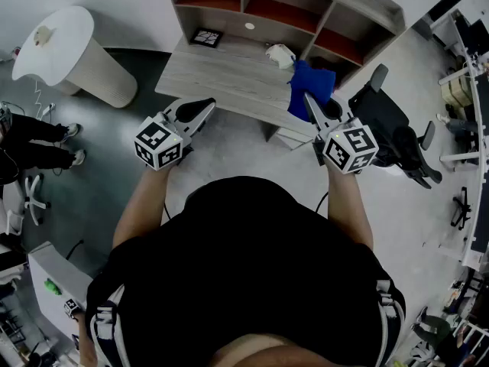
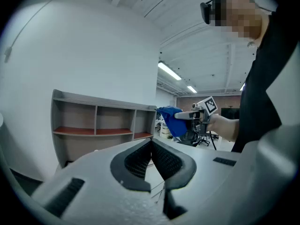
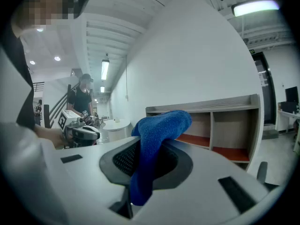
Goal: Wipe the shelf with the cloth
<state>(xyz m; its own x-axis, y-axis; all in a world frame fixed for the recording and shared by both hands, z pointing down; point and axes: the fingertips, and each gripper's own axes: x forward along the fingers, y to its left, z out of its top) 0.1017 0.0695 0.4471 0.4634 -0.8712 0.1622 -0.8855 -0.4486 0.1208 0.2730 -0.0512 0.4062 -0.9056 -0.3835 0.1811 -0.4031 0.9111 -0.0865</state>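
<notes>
A blue cloth (image 1: 309, 89) hangs from my right gripper (image 1: 310, 102), whose jaws are shut on it; the cloth (image 3: 154, 144) fills the jaw gap in the right gripper view. The grey wooden shelf (image 1: 263, 10) with red-brown boards stands ahead against the wall, with its desk surface (image 1: 229, 75) in front of me. The shelf (image 3: 211, 125) lies beyond the cloth. My left gripper (image 1: 208, 105) is held over the desk's near left edge, shut with nothing between its jaws. From the left gripper view I see the shelf (image 2: 101, 121) and the right gripper with the cloth (image 2: 171, 121).
A white crumpled object (image 1: 281, 54) and a small black marker tile (image 1: 207, 37) lie on the desk. A black office chair (image 1: 390, 125) stands to the right, a white round table (image 1: 65, 48) to the left. A seated person's legs (image 1: 34, 140) are at far left.
</notes>
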